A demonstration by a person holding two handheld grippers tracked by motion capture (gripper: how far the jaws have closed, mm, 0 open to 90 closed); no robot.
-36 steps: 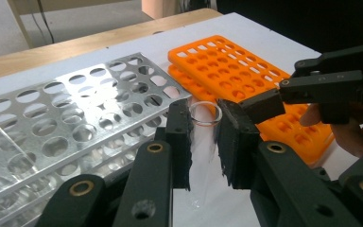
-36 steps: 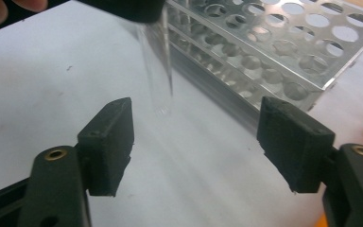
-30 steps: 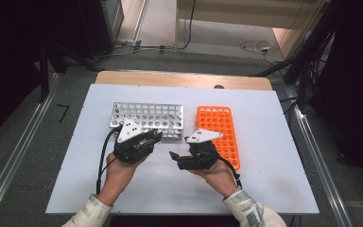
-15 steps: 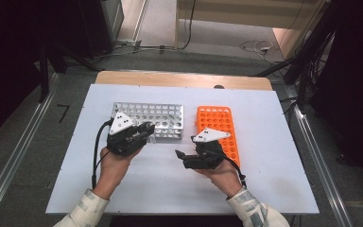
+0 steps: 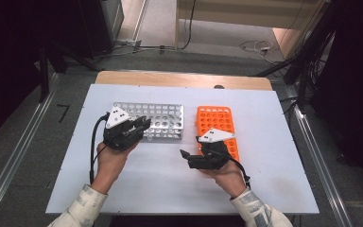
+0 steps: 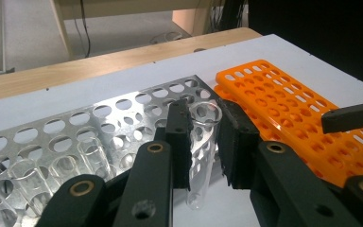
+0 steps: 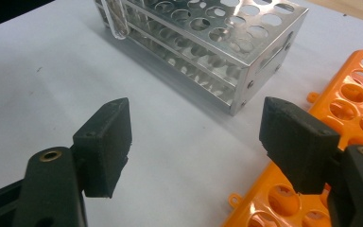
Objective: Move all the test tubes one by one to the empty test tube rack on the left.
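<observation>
On the table [image 5: 264,189]: two racks sit side by side, one metal rack [image 5: 163,122] and one orange rack [image 5: 216,124].
Left gripper [image 6: 203,142]: clenched on a single clear test tube [image 6: 202,156], held upright, clear of the metal rack and just in front of it.
Right gripper [image 7: 198,142]: jaws spread wide with nothing between them, hovering at the near edge of the orange rack.
Progress: one tube lifted out; I'd judge its trip to the orange rack is still to come.
Orange rack: every hole I can see is empty.
Metal rack: several more tubes seem to stand in it, though glare blurs the count.
</observation>
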